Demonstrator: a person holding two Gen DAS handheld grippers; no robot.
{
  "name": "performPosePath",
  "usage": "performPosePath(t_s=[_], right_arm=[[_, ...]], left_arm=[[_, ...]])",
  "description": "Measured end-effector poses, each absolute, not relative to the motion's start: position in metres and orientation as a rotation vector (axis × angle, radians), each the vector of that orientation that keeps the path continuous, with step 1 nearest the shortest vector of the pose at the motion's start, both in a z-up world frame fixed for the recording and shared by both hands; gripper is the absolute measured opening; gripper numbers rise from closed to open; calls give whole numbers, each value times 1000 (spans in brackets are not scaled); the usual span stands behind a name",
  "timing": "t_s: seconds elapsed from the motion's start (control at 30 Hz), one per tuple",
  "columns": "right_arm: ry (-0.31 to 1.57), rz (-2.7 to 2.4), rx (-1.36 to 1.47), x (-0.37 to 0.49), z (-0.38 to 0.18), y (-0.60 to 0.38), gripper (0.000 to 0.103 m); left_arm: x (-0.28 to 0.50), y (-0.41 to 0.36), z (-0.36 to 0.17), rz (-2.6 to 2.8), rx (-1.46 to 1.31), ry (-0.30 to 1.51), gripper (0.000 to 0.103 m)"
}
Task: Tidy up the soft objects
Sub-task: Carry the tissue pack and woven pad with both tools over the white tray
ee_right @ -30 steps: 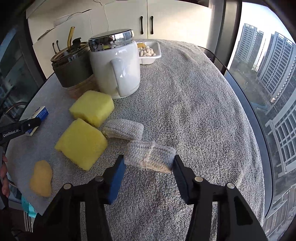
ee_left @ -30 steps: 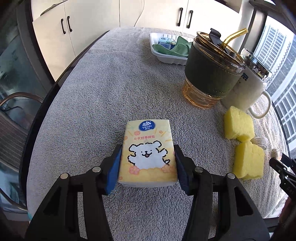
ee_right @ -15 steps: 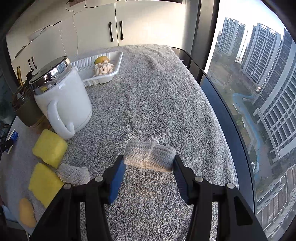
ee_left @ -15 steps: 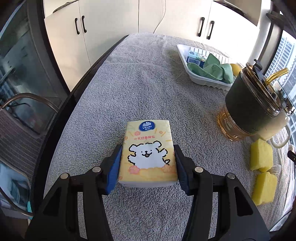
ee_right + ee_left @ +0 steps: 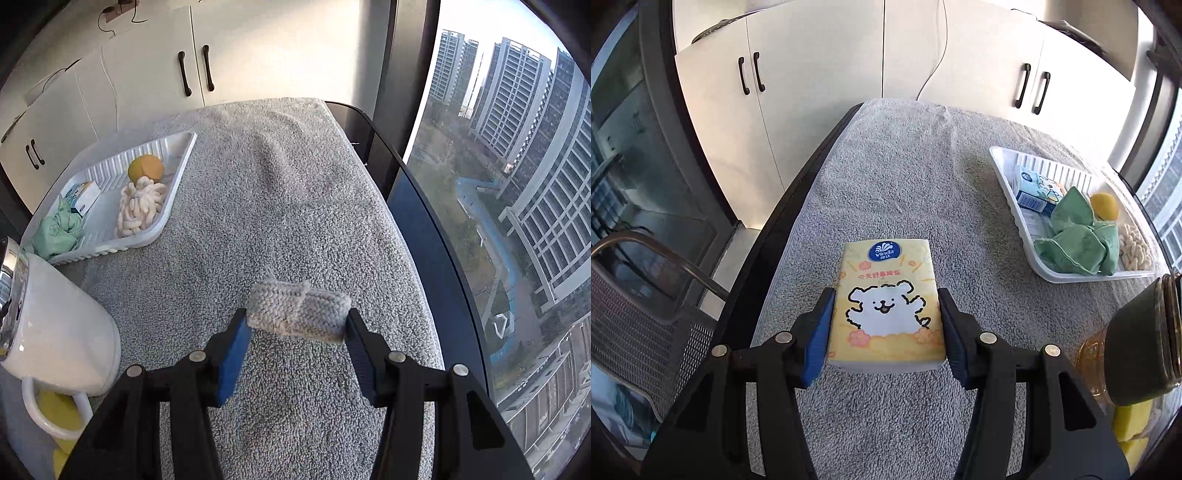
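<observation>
Carrying both loads clear of the desk: left claw (image 5: pixel 884 328) clamps the Vinda tissue pack (image 5: pixel 885 302), right claw (image 5: pixel 297 325) pinches the knitted roll (image 5: pixel 298 310), likely heading for the far-edge white tray (image 5: pixel 162 221).

1. The left gripper (image 5: pixel 885 325) clamps a yellow tissue pack (image 5: pixel 885 302) between its blue pads (image 5: pixel 820 334), above the grey towel (image 5: pixel 905 155).
2. To the right, a white tray (image 5: pixel 1004 173) holds a blue tissue pack (image 5: pixel 1032 188), green cloths (image 5: pixel 1075 236) and a yellow ball (image 5: pixel 1104 206).
3. A dark-sleeved glass cup (image 5: pixel 1137 350) stands near the right edge, yellow sponges (image 5: pixel 1132 424) below it.
</observation>
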State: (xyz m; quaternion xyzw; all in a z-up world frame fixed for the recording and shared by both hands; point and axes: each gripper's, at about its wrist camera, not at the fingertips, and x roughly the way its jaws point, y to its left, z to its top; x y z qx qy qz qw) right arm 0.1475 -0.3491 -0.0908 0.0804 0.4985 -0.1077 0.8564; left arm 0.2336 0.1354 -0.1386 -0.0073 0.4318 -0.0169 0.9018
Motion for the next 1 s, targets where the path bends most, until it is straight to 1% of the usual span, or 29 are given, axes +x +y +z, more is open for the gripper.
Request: performPosePath(t_s=[0.17, 0.33, 0.57, 0.63, 0.77, 1.0], right_arm=[[1043, -219, 163, 196, -90, -350, 55], [1035, -189, 142, 240, -81, -339, 55], [1015, -99, 104, 299, -67, -306, 55], [1002, -74, 88, 314, -64, -294, 55], [1002, -36, 59, 340, -65, -273, 55], [1029, 7, 46, 368, -80, -254, 55]], left_arm=[[271, 107, -130, -72, 61, 855, 51], [293, 74, -123, -157, 69, 848, 51], [328, 27, -124, -289, 64, 936, 51], [332, 19, -124, -322, 53, 944, 51], [328, -5, -127, -365, 133, 956, 51], [324, -28, -141, -396, 213, 994, 51]])
